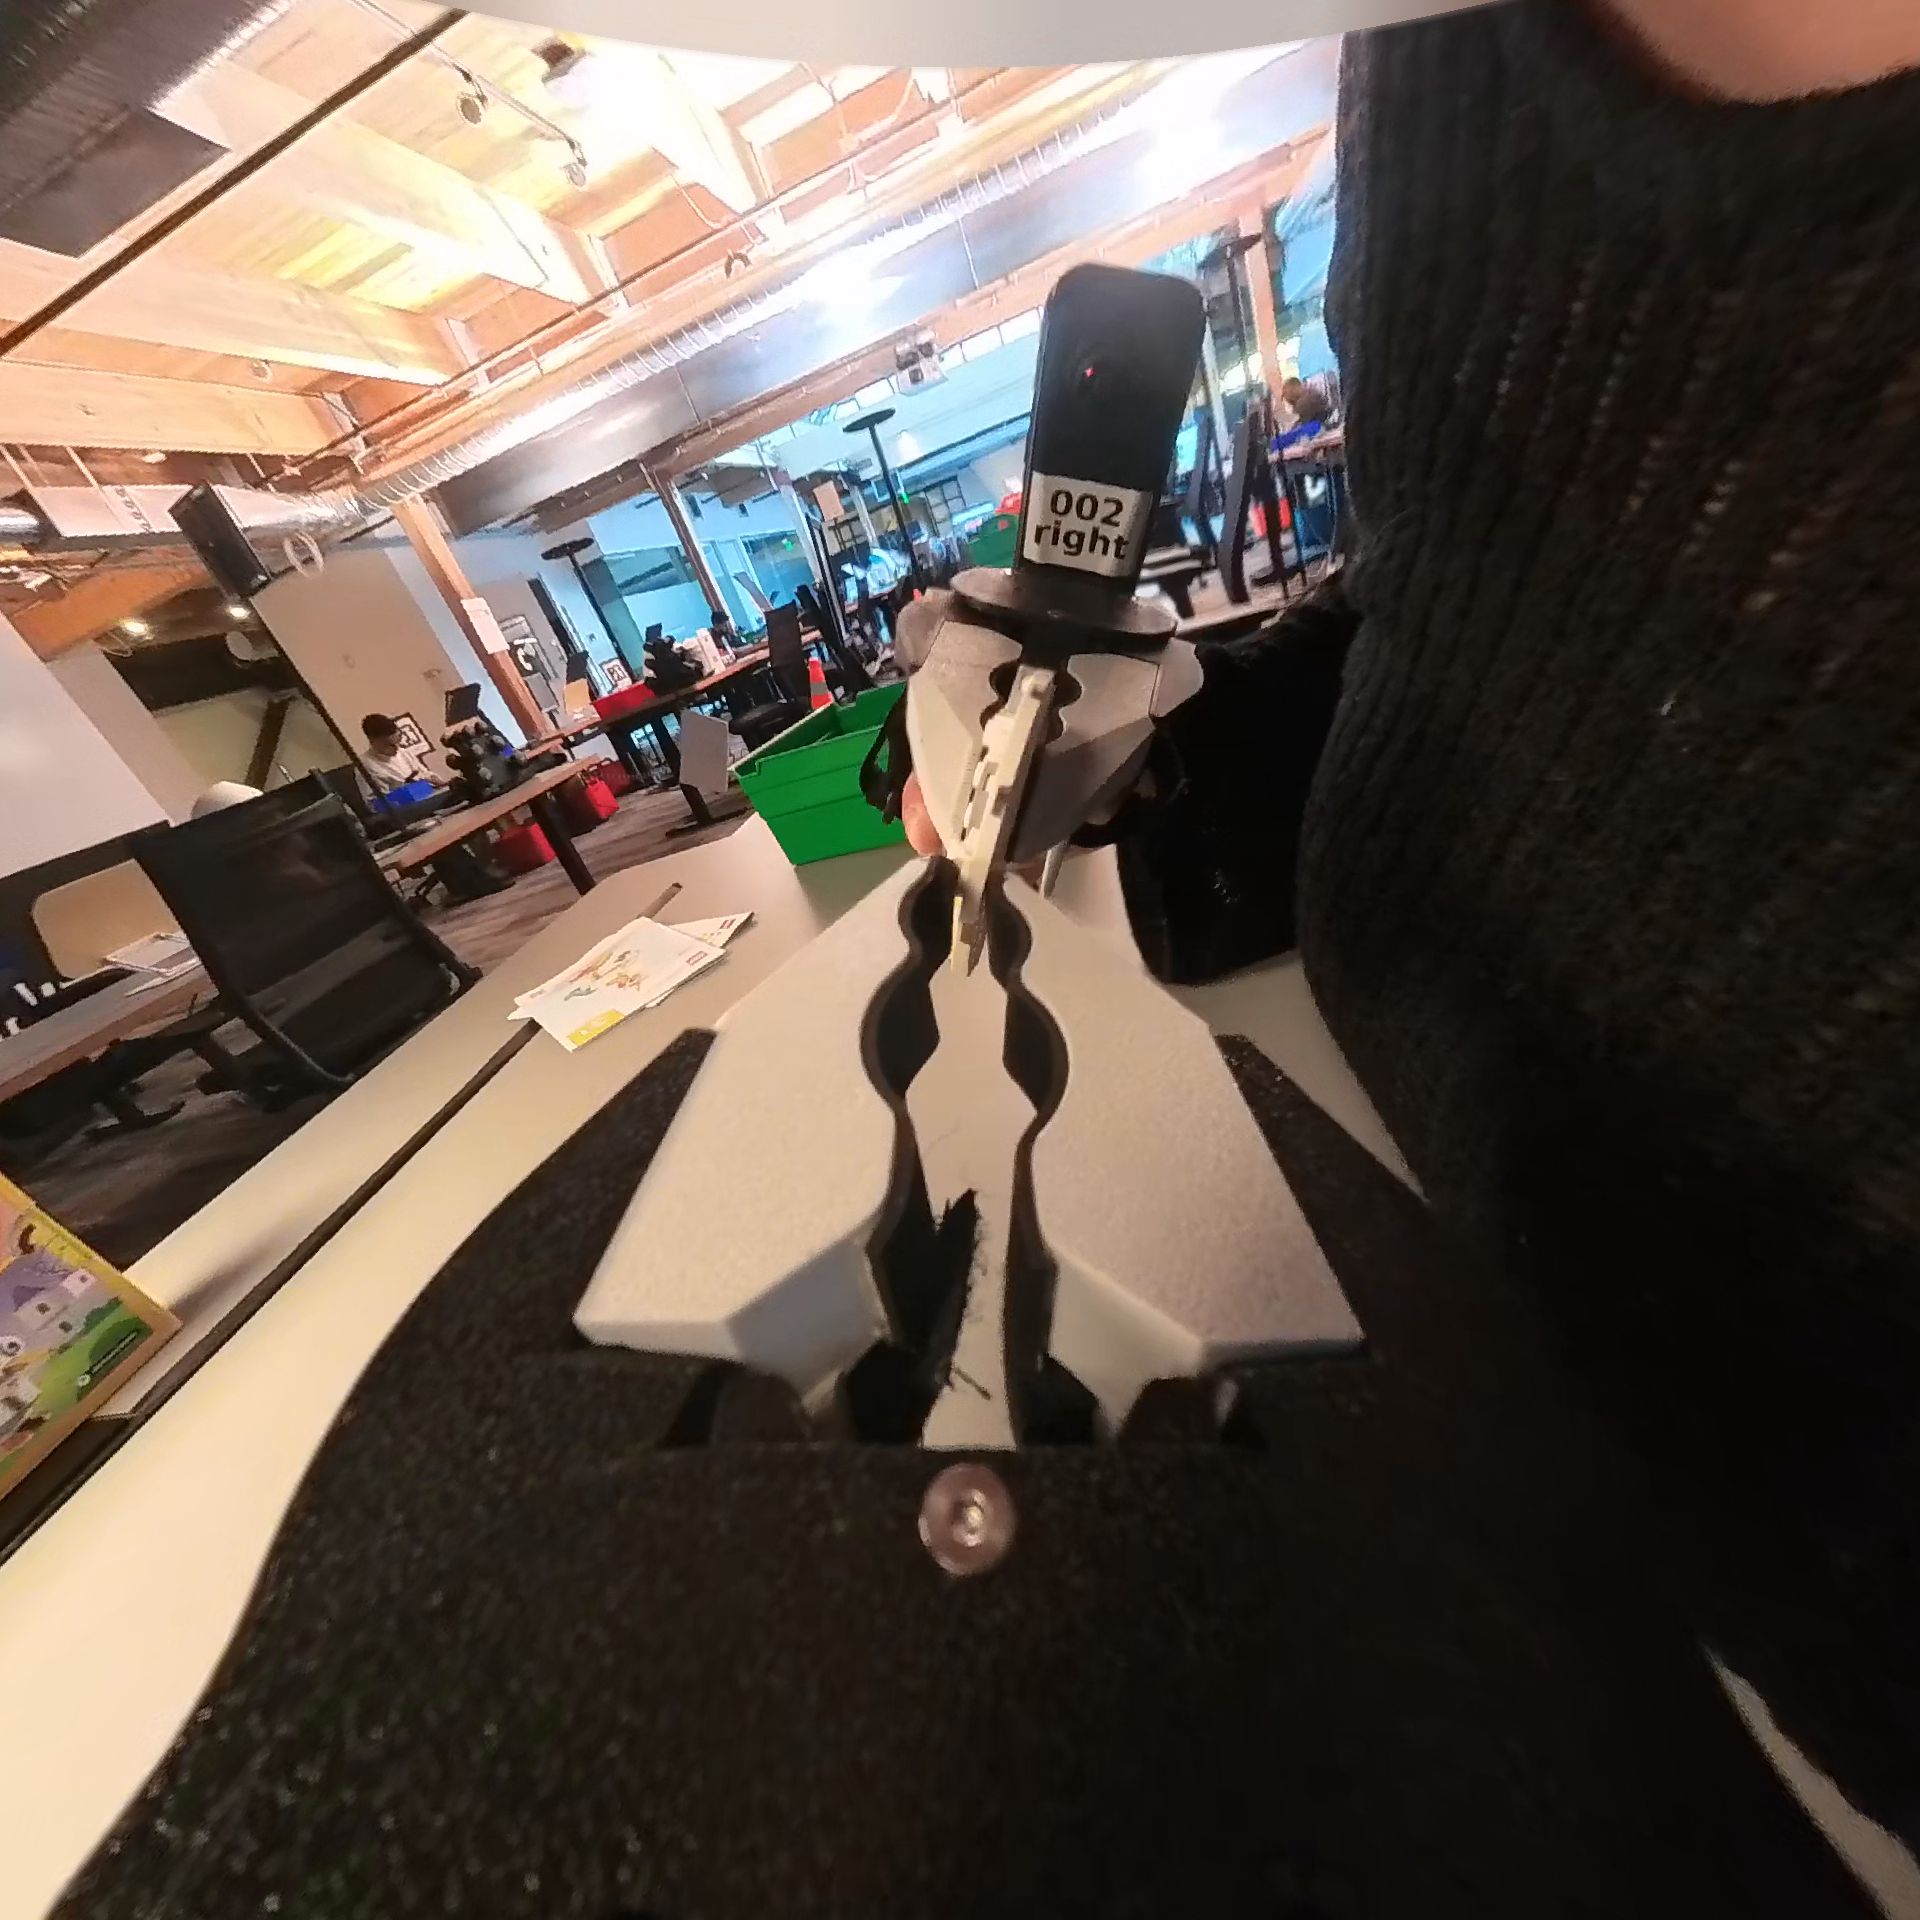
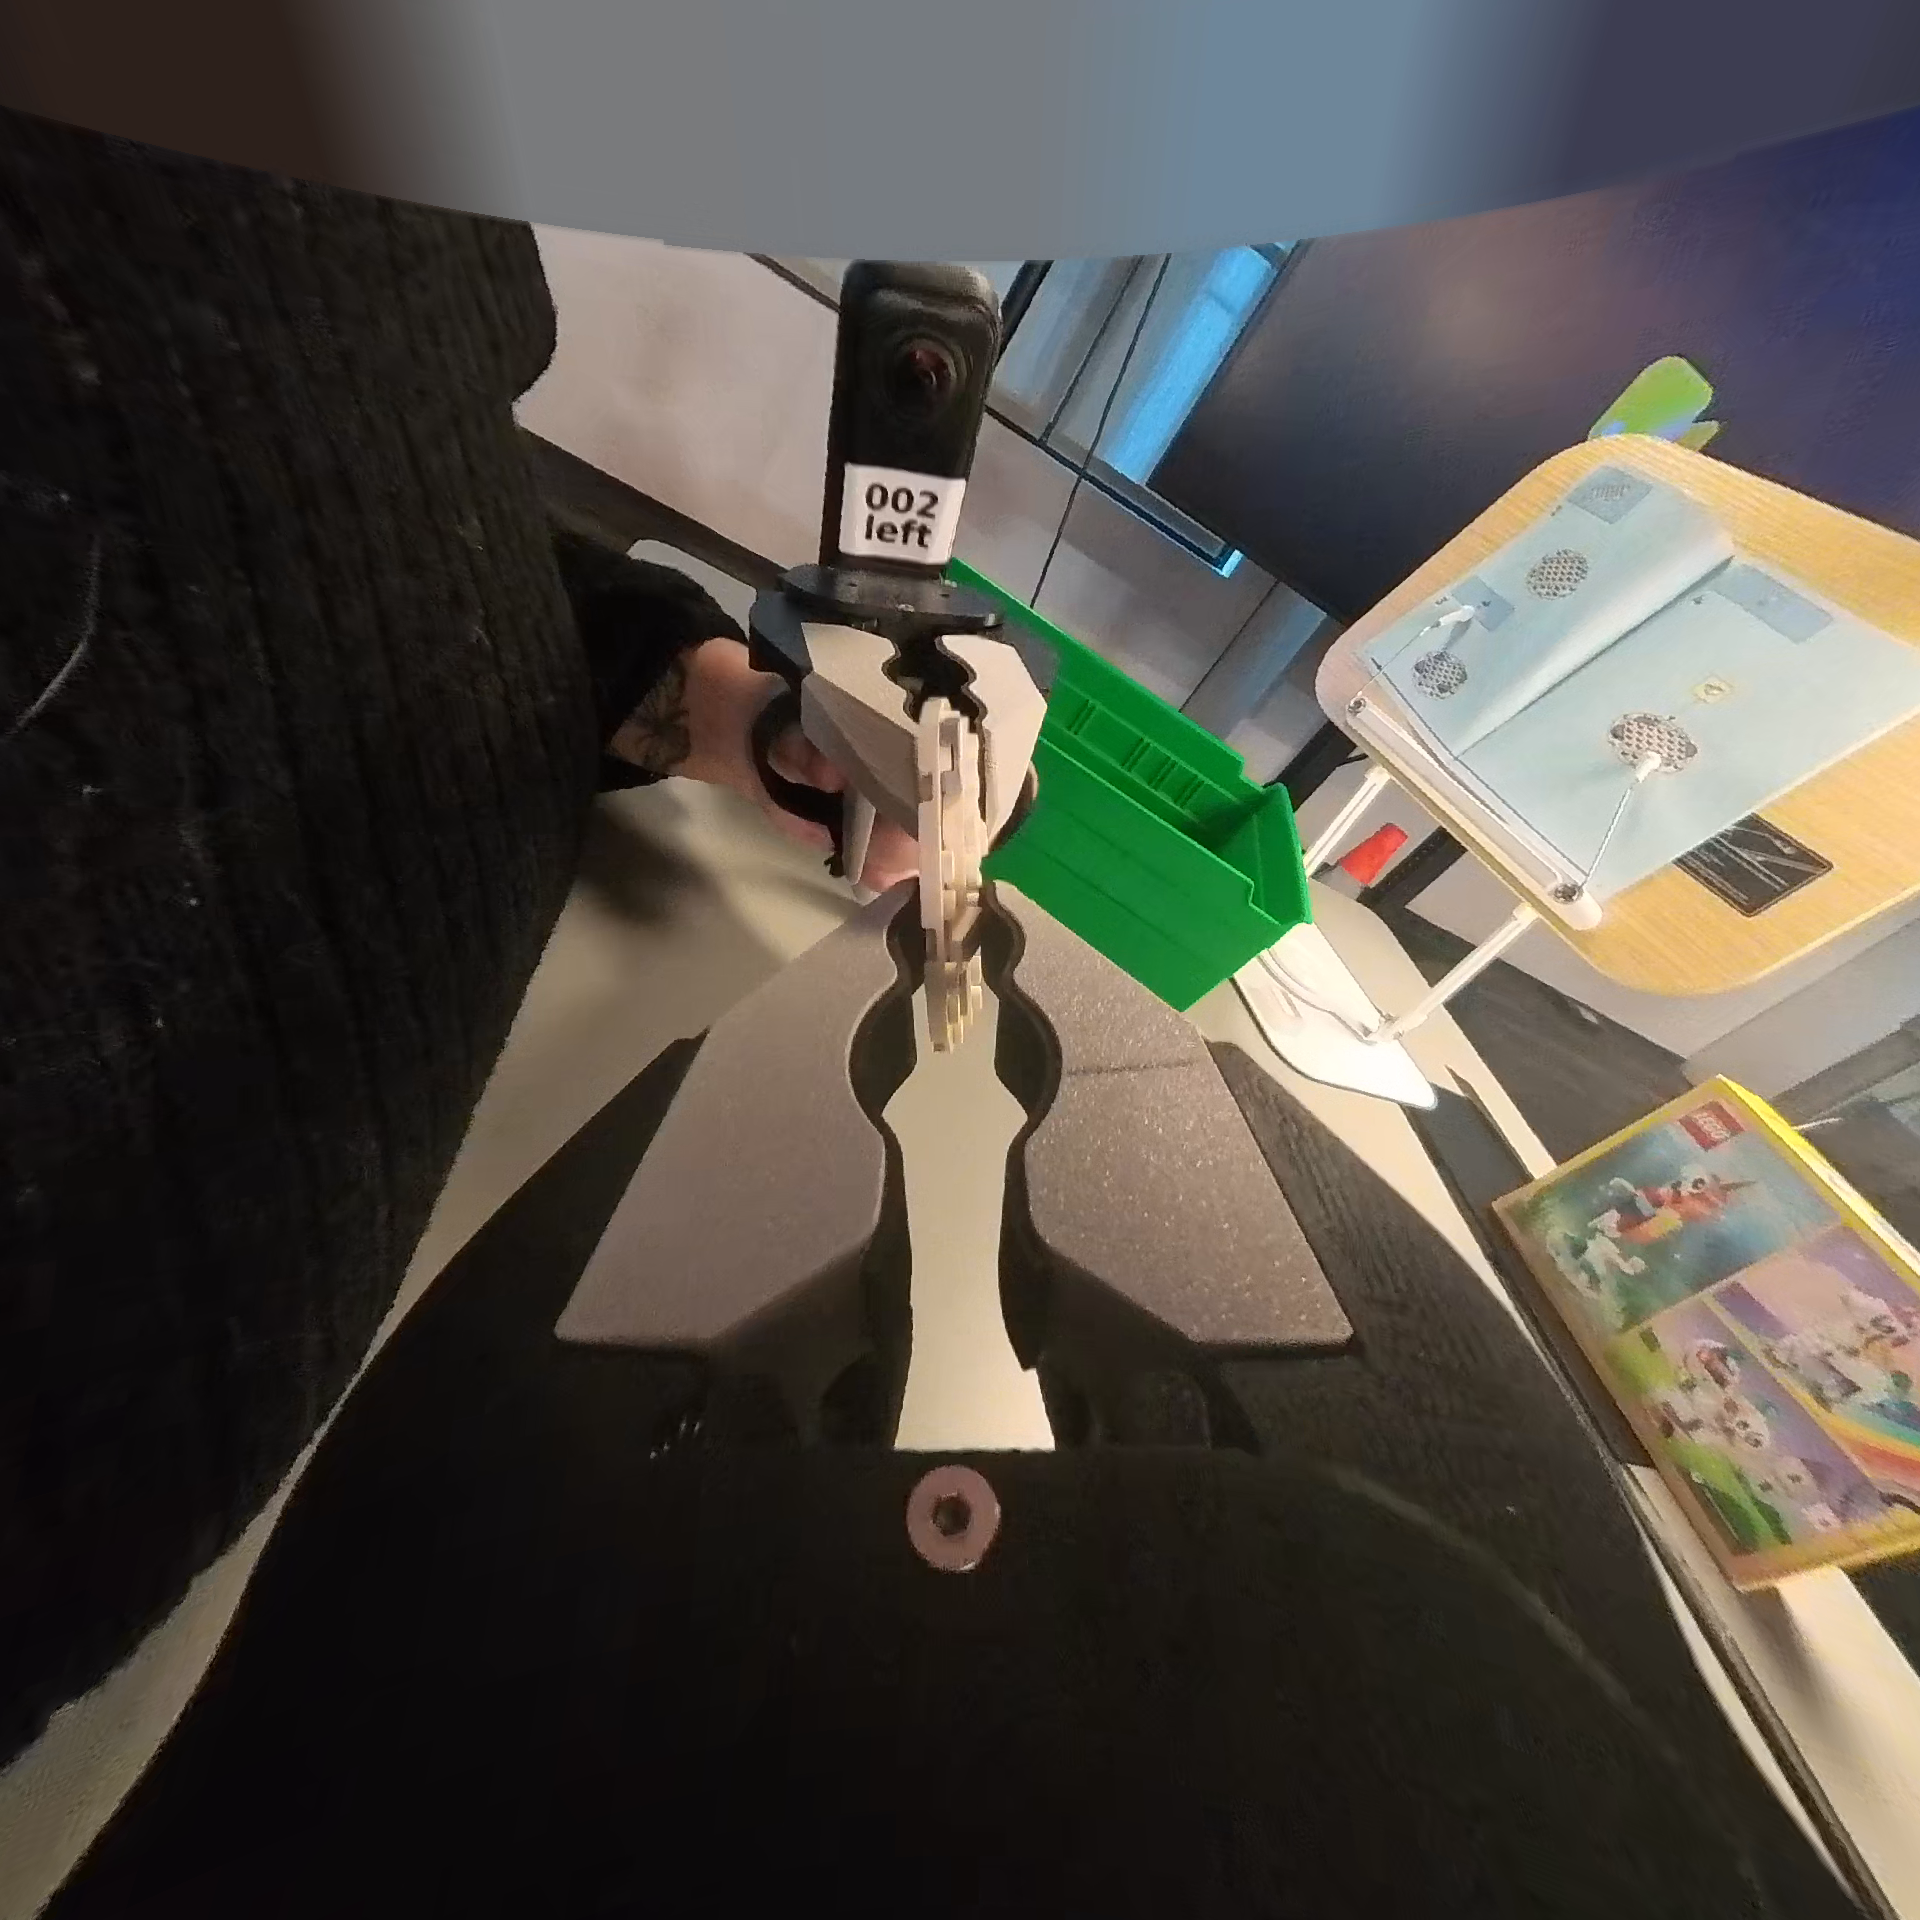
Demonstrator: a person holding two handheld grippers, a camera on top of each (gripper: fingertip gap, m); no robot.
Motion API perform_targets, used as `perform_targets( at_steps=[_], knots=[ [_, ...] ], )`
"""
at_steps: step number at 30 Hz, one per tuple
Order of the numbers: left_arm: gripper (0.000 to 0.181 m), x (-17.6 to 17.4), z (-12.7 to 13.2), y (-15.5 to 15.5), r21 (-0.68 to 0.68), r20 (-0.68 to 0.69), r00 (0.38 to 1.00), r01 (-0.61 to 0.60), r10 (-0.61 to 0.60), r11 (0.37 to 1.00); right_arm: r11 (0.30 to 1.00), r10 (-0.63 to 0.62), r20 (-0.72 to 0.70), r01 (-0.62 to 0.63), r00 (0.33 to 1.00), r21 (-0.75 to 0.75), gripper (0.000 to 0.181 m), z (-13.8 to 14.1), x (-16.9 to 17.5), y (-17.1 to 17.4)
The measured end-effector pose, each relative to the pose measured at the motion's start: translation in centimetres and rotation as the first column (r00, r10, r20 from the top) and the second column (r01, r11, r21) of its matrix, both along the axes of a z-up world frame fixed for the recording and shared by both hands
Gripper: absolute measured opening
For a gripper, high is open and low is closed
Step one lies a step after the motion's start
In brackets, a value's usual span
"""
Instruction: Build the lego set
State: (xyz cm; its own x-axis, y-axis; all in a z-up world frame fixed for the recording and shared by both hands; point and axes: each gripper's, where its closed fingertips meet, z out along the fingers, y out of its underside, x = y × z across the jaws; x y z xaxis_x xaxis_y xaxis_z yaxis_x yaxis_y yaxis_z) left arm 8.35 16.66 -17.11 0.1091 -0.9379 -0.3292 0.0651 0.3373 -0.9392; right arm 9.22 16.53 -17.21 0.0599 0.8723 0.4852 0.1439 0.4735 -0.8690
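Tools meet tip to tip: left tool [image 1: 961, 925] and right tool [image 2: 951, 971] both pinch one pale lego assembly [image 2: 948, 883] (squeeze squarely, without twisting).

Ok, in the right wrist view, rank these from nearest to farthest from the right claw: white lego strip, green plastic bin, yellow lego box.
1. White lego strip: held between the fingertips of the right claw.
2. Green plastic bin: just beyond the tips, to the right.
3. Yellow lego box: far right, at the table edge.
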Motion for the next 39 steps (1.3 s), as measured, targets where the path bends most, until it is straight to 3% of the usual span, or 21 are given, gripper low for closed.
perform_targets(
  at_steps=[17, 21, 24, 29, 34, 39],
  knots=[
    [0.002, 0.4, -1.0, 0.3, -0.028, -0.055, 0.998, 0.005, -0.006, 1.000, 1.000, -0.009, 0.018, 0.009, 1.000, -0.021, 0.006, -0.9, 0.2, 0.3],
    [0.019, 0.1, -2.4, 2.9, -0.049, -0.078, 0.989, -0.132, 0.128, 0.990, 0.994, -0.099, 0.107, 0.092, 0.989, 0.065, 0.006, -2.8, 0.6, 2.3],
    [0.024, -0.9, -2.1, 4.7, -0.070, -0.039, 0.978, -0.208, 0.206, 0.976, 0.952, -0.224, 0.272, 0.151, 0.936, 0.266, 0.007, -6.3, 1.3, 4.5],
    [0.034, -1.8, -2.6, 6.6, -0.178, -0.034, 0.965, -0.263, 0.261, 0.948, 0.848, -0.344, 0.437, 0.075, 0.831, 0.525, 0.007, -10.3, 1.7, 6.6],
    [0.033, -2.3, -2.6, 7.4, -0.186, -0.027, 0.953, -0.302, 0.302, 0.935, 0.825, -0.362, 0.517, 0.008, 0.776, 0.566, 0.008, -12.3, 1.8, 7.7],
    [0.032, -2.5, -2.5, 7.5, -0.193, -0.022, 0.951, -0.307, 0.309, 0.932, 0.859, -0.329, 0.595, -0.029, 0.734, 0.510, 0.016, -13.8, 2.1, 8.1]
  ],
)
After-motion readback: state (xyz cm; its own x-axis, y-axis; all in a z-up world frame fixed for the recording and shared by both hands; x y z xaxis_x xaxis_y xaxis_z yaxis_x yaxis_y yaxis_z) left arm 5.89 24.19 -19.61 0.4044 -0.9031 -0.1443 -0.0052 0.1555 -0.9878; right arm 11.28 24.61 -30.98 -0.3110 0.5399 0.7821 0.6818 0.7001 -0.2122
